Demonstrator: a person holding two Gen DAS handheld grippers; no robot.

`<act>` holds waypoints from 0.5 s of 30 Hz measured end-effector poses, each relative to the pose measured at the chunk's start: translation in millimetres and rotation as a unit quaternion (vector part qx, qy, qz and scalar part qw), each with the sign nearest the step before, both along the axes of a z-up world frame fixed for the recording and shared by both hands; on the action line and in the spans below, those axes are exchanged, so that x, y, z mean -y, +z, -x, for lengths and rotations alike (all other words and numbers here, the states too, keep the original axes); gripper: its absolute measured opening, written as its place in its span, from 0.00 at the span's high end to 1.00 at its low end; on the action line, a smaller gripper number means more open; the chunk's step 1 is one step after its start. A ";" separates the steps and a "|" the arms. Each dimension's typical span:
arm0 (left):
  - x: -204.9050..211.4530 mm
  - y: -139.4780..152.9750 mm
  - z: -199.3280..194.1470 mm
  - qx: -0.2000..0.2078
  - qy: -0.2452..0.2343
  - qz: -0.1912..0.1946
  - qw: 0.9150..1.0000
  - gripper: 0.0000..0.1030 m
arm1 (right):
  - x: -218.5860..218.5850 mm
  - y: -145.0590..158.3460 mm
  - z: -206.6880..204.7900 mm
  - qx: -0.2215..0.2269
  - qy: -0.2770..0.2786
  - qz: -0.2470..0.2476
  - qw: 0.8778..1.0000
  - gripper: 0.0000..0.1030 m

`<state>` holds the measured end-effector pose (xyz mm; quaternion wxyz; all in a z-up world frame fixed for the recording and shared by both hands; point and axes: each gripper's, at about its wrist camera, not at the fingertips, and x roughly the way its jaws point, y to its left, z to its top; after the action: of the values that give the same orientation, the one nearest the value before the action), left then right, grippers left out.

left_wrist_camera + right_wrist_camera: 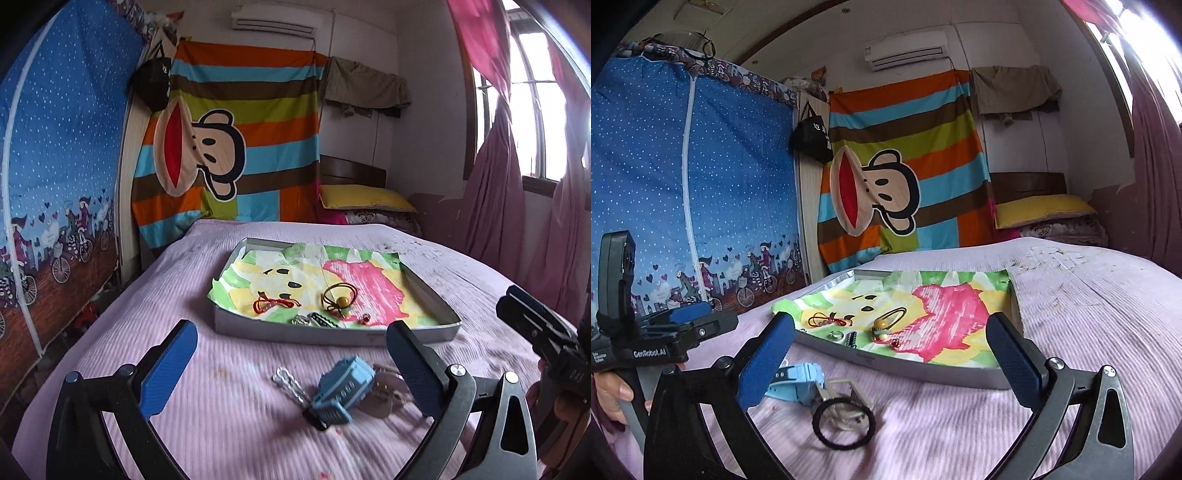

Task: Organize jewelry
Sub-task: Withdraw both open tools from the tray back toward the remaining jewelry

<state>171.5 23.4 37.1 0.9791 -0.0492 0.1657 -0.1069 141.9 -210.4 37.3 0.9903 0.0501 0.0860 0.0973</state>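
On the lilac ribbed bedspread (229, 417) a pale blue rubber-strapped watch (341, 389) lies this side of the shallow grey tray (295, 334), not yet inside it. The left hand-held gripper (291, 376) hangs spread wide and empty, the watch between its blue pads nearer the right one, its length angled left and toward the holder. The right hand-held gripper (894, 362), also agape, has a black elastic hair loop (844, 422) before it; I'd say the left is nearer the watch.

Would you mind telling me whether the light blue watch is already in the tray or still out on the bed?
Out. The light blue watch lies on the bedspread before the tray.
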 end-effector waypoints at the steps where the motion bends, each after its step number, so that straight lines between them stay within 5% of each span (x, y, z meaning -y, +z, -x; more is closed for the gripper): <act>1: 0.6 -1.5 3.6 0.002 -0.001 -0.004 1.000 0.00 | 0.2 -1.5 4.6 0.001 -0.001 0.003 1.000 0.01; 15: 3.3 -23.5 17.0 -0.015 -0.016 -0.035 0.999 0.00 | -5.1 -23.9 23.3 -0.018 0.001 0.049 0.999 0.01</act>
<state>154.6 20.0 13.6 0.9757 -0.0140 0.1852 -0.1163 118.5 -205.3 13.4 0.9897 0.0033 0.1085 0.0929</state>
